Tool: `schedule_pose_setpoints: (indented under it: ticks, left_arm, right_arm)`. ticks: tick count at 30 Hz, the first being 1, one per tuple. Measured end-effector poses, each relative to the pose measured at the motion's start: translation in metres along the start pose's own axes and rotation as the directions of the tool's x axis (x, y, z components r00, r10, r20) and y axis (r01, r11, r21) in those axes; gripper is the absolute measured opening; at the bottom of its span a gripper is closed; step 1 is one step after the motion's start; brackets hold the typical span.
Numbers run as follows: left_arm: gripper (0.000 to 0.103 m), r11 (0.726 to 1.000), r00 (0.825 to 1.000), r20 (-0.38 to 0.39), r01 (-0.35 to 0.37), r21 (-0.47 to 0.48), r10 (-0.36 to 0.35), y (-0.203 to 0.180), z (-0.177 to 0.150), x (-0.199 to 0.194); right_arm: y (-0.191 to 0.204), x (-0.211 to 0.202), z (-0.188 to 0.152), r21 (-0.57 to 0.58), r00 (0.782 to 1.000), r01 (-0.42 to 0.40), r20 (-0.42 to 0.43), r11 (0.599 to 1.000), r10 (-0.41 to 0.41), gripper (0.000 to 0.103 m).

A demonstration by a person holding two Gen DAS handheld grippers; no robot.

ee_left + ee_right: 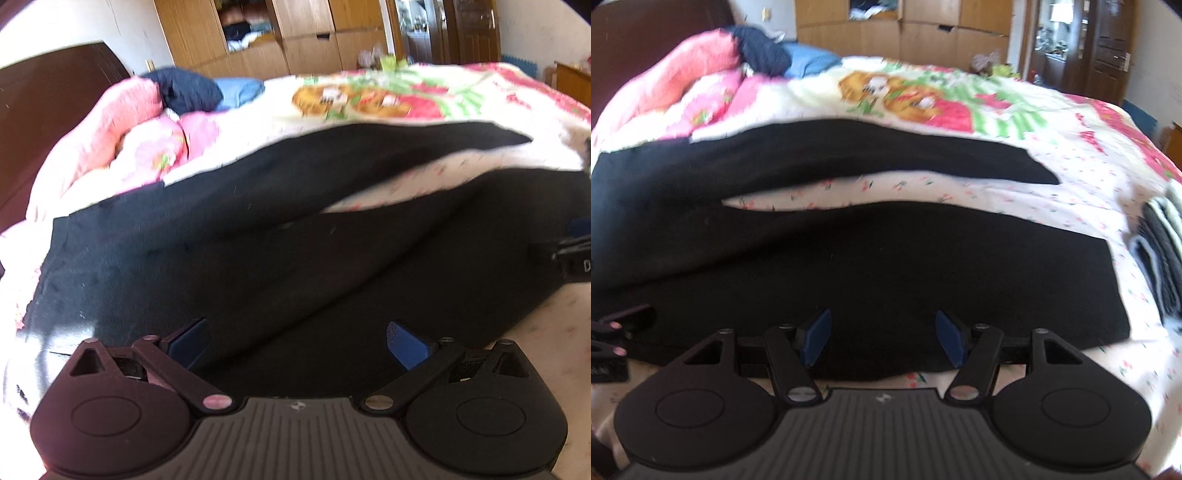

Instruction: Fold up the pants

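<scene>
Black pants (229,251) lie spread flat on the bed, waist to the left, two legs running right with a strip of sheet between them. They also show in the right wrist view (886,266). My left gripper (295,343) is open, its blue pads over the near edge of the pants close to the waist. My right gripper (882,338) is open over the near edge of the near leg. The right gripper's body shows at the right edge of the left wrist view (572,258); the left gripper's body shows at the left edge of the right wrist view (613,332).
The bed has a floral and cartoon-print sheet (1071,192). A pink quilt (683,85) with dark and blue clothes (775,55) lies at the head. Folded dark garments (1160,258) lie at the right. Wooden wardrobes (295,33) and a door (1108,48) stand behind.
</scene>
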State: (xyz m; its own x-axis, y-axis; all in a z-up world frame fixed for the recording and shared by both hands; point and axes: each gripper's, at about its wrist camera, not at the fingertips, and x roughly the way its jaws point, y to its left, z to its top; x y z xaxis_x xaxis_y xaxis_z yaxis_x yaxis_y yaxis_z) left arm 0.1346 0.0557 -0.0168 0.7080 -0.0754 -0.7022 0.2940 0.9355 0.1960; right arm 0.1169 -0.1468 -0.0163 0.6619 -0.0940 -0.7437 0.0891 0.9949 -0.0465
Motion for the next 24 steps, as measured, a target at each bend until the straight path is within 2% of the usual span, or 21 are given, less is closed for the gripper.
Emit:
schedule_pose_setpoints:
  ticks: [2,4,8,11,14,17,20,22,24]
  left_arm:
    - [0.103,1.0,1.0,-0.028,0.014,-0.002,-0.014,0.01,-0.004,0.012]
    - [0.103,1.0,0.999,-0.046,0.027,0.005,-0.027,0.02,-0.011,0.019]
    - [0.103,0.998,0.997,-0.05,0.057,-0.01,-0.057,0.036,-0.017,0.015]
    - [0.103,0.996,0.997,0.006,0.082,-0.036,-0.082,0.054,-0.007,-0.001]
    - [0.103,0.998,0.996,0.071,0.054,-0.043,-0.051,0.086,0.011,-0.005]
    - [0.103,1.0,0.994,0.104,-0.019,-0.024,0.021,0.126,0.034,0.008]
    - [0.103,0.991,0.989,0.097,-0.118,0.063,0.112,0.163,0.061,0.038]
    - [0.103,0.973,0.978,0.091,-0.199,0.114,0.19,0.191,0.077,0.059]
    - [0.103,0.969,0.971,0.063,-0.233,0.083,0.229,0.223,0.088,0.074]
  right_arm:
    - [0.006,0.015,0.002,-0.026,0.999,-0.005,-0.038,1.0,0.004,0.064]
    - [0.012,0.021,0.002,-0.07,0.999,0.006,-0.043,0.998,-0.009,0.064]
    - [0.018,0.013,0.005,-0.106,0.999,0.004,-0.045,0.994,-0.009,0.064]
    - [0.024,-0.004,0.015,-0.166,1.0,-0.018,-0.003,0.986,0.017,0.064]
    - [0.036,-0.006,0.042,-0.266,0.997,-0.07,0.019,0.961,0.078,0.064]
    - [0.057,0.012,0.088,-0.381,0.981,-0.171,0.019,0.908,0.193,0.065]
    - [0.089,0.055,0.14,-0.514,0.949,-0.268,0.003,0.815,0.315,0.069]
    - [0.112,0.089,0.168,-0.581,0.935,-0.297,-0.016,0.758,0.355,0.069]
    - [0.133,0.117,0.191,-0.619,0.928,-0.312,-0.035,0.721,0.372,0.069]
